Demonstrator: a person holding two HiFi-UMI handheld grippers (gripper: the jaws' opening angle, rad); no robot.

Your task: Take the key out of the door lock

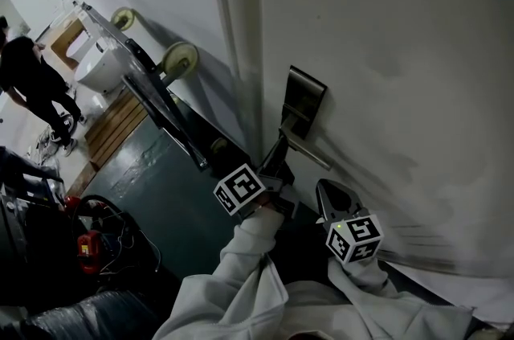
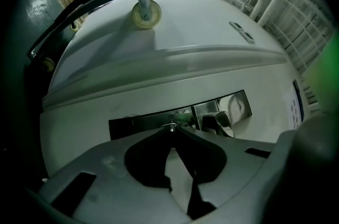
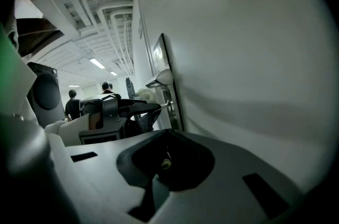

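The left claw [image 2: 171, 130] pinches the key [image 2: 170, 126] at the lock plate [image 2: 137, 125]; the right claw [image 3: 165, 162] is pressed together beside the door [image 3: 254, 59].

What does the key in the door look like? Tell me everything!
Only a little of the key shows: a small, silvery metal bit sticking out of the dark shiny lock plate, near the lever handle. The left gripper pinches it between its closed jaw tips. Its shape is too small to tell.
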